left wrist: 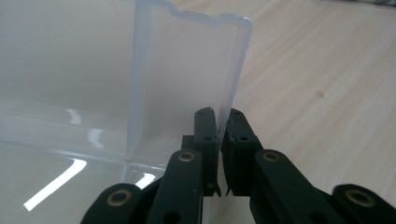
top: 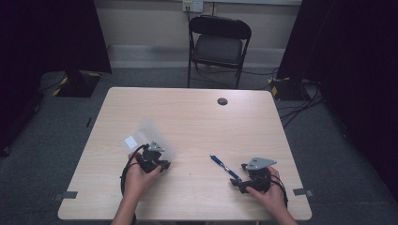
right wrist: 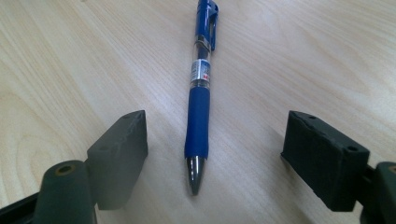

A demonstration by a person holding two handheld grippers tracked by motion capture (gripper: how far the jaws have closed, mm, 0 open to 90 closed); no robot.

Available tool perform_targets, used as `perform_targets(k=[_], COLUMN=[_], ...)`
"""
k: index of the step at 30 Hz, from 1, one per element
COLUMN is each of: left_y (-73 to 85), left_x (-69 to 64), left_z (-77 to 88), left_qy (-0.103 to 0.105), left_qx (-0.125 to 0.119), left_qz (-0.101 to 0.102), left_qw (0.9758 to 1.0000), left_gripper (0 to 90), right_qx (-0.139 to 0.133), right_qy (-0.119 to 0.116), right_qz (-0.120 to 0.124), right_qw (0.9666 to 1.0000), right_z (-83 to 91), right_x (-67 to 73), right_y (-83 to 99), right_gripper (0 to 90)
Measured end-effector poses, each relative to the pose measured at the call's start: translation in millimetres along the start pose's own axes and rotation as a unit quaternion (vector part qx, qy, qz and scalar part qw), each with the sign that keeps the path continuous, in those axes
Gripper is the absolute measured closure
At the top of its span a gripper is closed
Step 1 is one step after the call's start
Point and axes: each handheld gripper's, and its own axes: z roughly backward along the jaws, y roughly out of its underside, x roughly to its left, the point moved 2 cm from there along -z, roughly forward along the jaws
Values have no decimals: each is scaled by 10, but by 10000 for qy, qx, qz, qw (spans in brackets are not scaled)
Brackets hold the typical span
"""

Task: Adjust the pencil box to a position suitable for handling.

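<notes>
Both grippers are seen low over the wooden table (top: 197, 117): the left gripper (left wrist: 218, 140) is clamped on the thin edge of a clear plastic case (left wrist: 187, 70) at the table's left. The right gripper (right wrist: 215, 154) is held wide open, gripping nothing, with the blue pen (right wrist: 198, 102) lying flat between its pads.

The pen (right wrist: 200, 88) is blue at its clip and grip, with a clear middle bearing a small blue-and-white label and a silver metal tip. The case (left wrist: 187, 74) is clear, frosted plastic with a white label (top: 131, 141), and the worktop (top: 197, 117) is pale beige wood grain with a dark round grommet (top: 222, 101). Both hand-held grippers, left (left wrist: 219, 140) and right (right wrist: 219, 158), are black with brass-coloured rivets, and the chair (top: 218, 44) is black.
</notes>
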Motion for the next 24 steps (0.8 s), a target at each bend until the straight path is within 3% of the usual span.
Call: perform_targets(k=[6,9,12,13,14,15,16,17,21,24], left_y=[70,72,8,8,-45,-45,-95,-121,-187,-243], left_x=[-40,-50,-50,-50,-33,-33,-13,-12,24,48], left_z=[92,138,242,242,305,305,332,332,294,223], left_qy=[110,168,106,106,4,4,-134,-136,-207,-290], left_qx=[170,75,-254,-254,-406,-406,-599,-695,-842,-938], left_qz=[-93,-57,37,37,28,28,92,208,316,589], left_qw=[9998,9998,9996,9996,9992,9992,9981,9973,9957,9934], left_gripper=[844,834,712,677,628,579,546,545,472,437], right_qx=[0,-1,-1,-1,-1,-1,-1,-2,-1,-1], right_qy=[5,6,6,6,6,6,6,6,6,6], right_qz=[-1,0,0,0,-2,-2,0,0,0,0], right_qw=[10000,10000,10000,10000,10000,10000,10000,10000,10000,10000], right_z=[0,0,0,0,0,0,0,0,0,0], right_x=[1,0,0,0,0,0,0,0,0,1], right_y=[0,0,0,0,0,0,0,0,0,0], right_gripper=[210,210,210,210,210,210,210,210,210,210])
